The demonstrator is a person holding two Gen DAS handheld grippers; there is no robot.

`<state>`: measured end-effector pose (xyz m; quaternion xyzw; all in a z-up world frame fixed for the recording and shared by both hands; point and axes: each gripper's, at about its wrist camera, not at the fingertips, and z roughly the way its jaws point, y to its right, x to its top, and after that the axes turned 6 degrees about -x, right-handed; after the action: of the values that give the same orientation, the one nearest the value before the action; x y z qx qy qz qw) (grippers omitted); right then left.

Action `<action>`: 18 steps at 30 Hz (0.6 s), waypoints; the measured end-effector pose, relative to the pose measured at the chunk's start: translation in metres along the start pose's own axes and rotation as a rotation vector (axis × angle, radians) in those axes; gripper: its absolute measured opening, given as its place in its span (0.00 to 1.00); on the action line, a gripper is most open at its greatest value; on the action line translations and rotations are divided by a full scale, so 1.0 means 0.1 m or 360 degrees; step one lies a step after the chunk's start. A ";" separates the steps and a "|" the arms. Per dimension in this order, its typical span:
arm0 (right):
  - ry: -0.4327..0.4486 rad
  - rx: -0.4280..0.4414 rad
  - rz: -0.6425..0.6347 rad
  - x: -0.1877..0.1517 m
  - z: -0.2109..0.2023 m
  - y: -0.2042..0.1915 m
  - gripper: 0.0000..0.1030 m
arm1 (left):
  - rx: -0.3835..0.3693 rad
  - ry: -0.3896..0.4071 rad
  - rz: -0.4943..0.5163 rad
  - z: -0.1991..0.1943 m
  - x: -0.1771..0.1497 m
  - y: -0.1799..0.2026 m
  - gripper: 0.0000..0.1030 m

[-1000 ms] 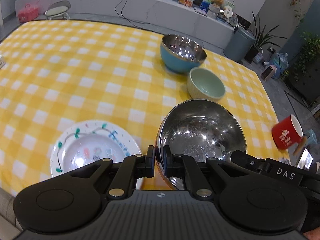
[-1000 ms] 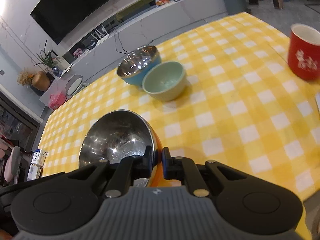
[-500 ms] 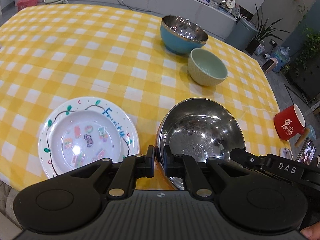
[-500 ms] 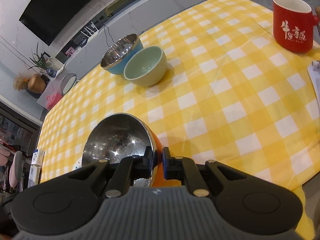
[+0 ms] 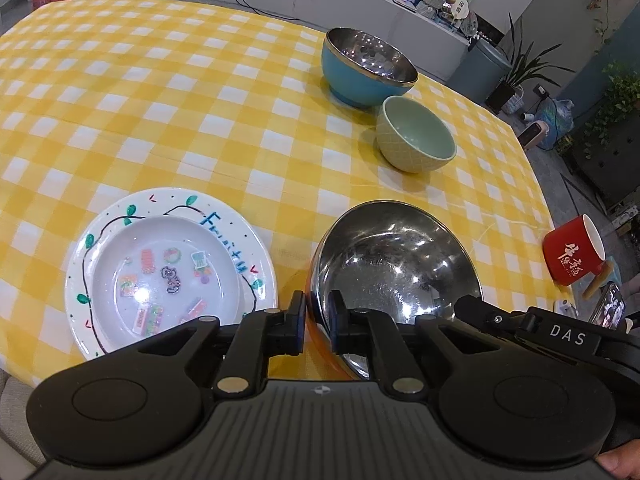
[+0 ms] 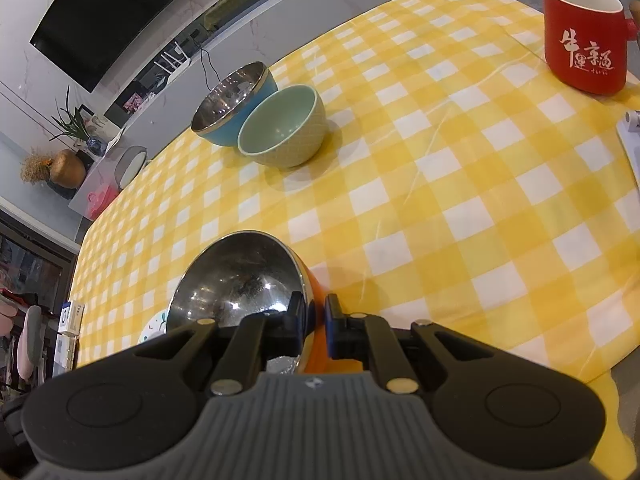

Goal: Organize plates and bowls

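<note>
Yellow-checked tabletop (image 5: 180, 92) carries a steel-lined orange bowl (image 5: 396, 264) beside a painted plate (image 5: 168, 272). Both the left hand-held gripper (image 5: 317, 322) and right hand-held gripper (image 6: 316, 322) pinch its near rim, jaws narrowly parted around it.

The painted plate (image 5: 172, 272) loses its near edge behind the left gripper (image 5: 318, 322); in the right wrist view only a sliver (image 6: 154, 330) shows. The orange bowl (image 5: 394, 268) hides its near rim behind both grippers. The phone (image 5: 608, 312) screen is unreadable.
</note>
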<state>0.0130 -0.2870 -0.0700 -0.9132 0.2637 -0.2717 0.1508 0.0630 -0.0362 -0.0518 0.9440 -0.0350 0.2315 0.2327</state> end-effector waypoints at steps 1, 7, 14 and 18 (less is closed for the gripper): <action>0.0006 -0.0006 -0.0009 0.00 0.00 -0.01 0.08 | -0.0004 0.0000 0.0001 0.01 0.00 0.00 0.12; 0.0013 -0.0009 -0.0014 0.00 0.01 -0.01 0.08 | -0.0037 0.0002 0.0000 0.03 0.00 -0.01 0.18; 0.0044 -0.0035 -0.0020 0.02 0.01 -0.01 0.08 | -0.0056 -0.0001 0.0004 0.06 0.01 0.00 0.17; 0.0046 -0.0013 -0.0015 0.04 0.01 0.00 0.12 | -0.0063 0.0003 0.0011 0.06 0.02 0.00 0.18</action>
<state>0.0164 -0.2894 -0.0697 -0.9110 0.2627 -0.2845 0.1421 0.0675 -0.0382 -0.0554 0.9388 -0.0425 0.2324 0.2507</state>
